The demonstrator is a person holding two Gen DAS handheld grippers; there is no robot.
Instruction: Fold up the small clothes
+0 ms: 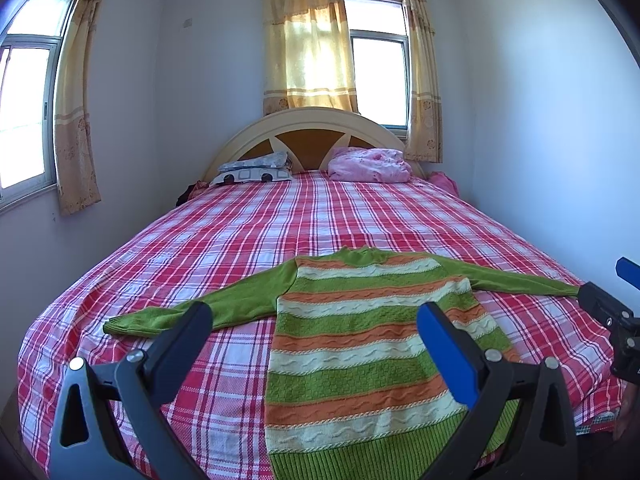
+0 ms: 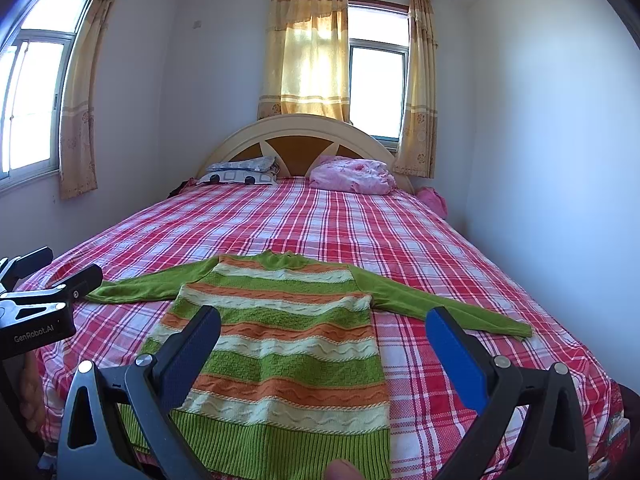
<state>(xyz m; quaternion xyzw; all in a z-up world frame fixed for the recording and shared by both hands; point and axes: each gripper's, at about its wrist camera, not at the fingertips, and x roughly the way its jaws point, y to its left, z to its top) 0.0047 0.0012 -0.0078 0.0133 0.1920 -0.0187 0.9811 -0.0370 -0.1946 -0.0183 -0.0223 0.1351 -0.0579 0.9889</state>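
On the near end of the bed (image 1: pixel 320 216), a small knitted sweater (image 1: pixel 360 344) lay flat, its ribbed green hem toward me and its neck toward the headboard (image 1: pixel 316 136). The body ran in green, orange and cream stripes; both plain green sleeves were spread out sideways on the red and white checked sheet (image 2: pixel 440 248). In my left view the sweater sat a little right of centre, in my right view a little left of centre.

My left gripper (image 1: pixel 316 344) hung above the lower part of the sweater with its fingers spread wide and nothing between them. My right gripper (image 2: pixel 324 348) was the same: fingers far apart, empty, poised over the sweater's lower right side, with its right finger over bare sheet just below the sleeve. I could not tell whether either one touched the fabric. Each gripper showed at the edge of the other's view, the right one near the cuff of the right sleeve, the left one near the cuff of the left sleeve.

Farther off, a patterned pillow (image 1: pixel 256 170) and a bundled pink quilt (image 1: pixel 370 166) lay against the headboard. Yellow curtains (image 1: pixel 308 40) hung at the window behind it, and another window (image 1: pixel 28 112) was on the left wall.
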